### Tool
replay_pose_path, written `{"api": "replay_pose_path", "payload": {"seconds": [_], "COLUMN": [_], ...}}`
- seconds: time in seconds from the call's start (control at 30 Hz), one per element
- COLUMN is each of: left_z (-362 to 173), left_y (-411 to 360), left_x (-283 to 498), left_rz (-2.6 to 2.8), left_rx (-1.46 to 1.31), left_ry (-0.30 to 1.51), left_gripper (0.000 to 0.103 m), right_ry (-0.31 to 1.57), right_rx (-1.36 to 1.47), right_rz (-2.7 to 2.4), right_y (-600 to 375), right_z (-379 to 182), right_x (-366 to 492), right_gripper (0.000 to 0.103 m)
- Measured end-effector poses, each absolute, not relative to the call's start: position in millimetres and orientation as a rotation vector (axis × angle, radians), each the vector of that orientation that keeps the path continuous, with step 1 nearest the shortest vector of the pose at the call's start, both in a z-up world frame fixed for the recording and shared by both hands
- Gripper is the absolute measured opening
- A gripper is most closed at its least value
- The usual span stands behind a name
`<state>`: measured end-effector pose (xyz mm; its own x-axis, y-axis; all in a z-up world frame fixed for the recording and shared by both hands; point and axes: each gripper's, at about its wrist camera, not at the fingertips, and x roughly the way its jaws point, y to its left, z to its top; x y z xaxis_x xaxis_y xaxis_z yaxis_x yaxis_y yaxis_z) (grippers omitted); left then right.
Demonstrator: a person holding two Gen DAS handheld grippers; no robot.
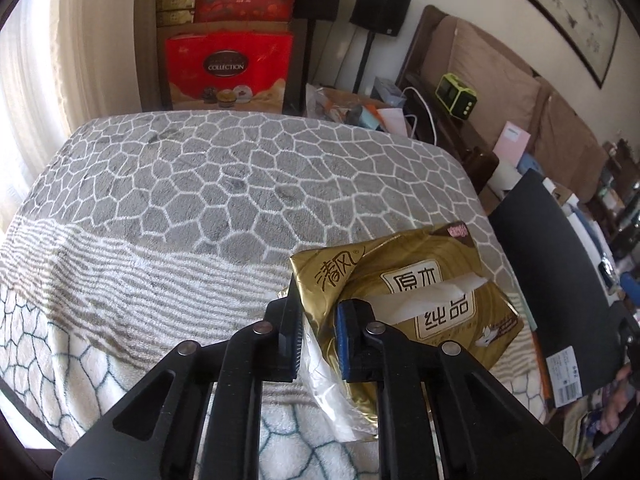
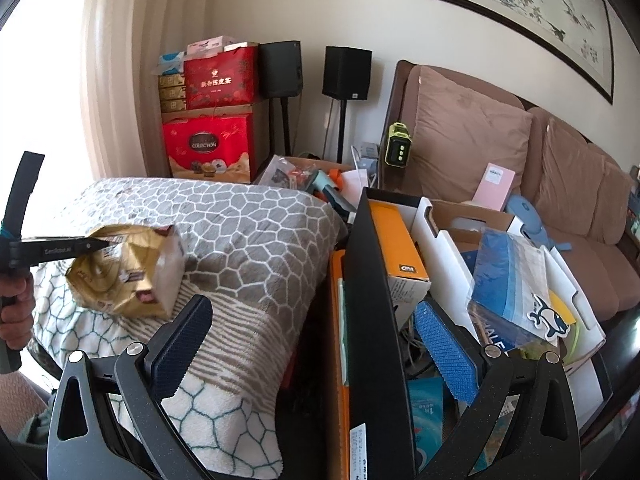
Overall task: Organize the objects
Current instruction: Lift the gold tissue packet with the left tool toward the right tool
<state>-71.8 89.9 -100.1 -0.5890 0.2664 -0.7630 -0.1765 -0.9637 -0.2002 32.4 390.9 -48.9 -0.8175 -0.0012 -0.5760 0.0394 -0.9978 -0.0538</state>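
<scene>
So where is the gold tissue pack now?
The gold tissue pack is pinched in the left claw, above the grey patterned blanket, left of the black box.

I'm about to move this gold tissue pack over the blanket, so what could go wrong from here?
The left gripper pinches only a corner of the tissue pack, so the soft wrapper may slip out or tear.
A tissue sticks out of the slot and could drag loose.
The right gripper stands open astride the black box wall; a careless swing could bump it.
</scene>
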Motion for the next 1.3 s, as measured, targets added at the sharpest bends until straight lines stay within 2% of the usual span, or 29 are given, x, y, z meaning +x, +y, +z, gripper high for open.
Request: {"api": "replay_pose_path", "payload": {"seconds": [0.17,0.4,0.9,1.3], "left_z": [-97,-100,-103,-98], "left_y": [86,101,133,98], "left_x": [-69,-52,-41,-1], "left_rz": [2.464,2.338,2.34,2.322], "left_rx": [-1.269,-1.25,-1.241,-1.23], "left_ry": [-0.027,0.038,0.014,-0.008], "left_gripper": [0.012,0.012,0.012,0.012], "right_ry": [0.059,0.036,0.007,-0.025], "right_rx": [0.944,0.955,0.98,0.973], "right_rz": [-2.975,-2.955,-2.938,-2.897], "right_y": [395,390,383,364], "right_z": [-48,-51,-56,-60], "right_x": [32,30,27,24], "right_gripper": [0.102,0.102,0.102,0.102]}}
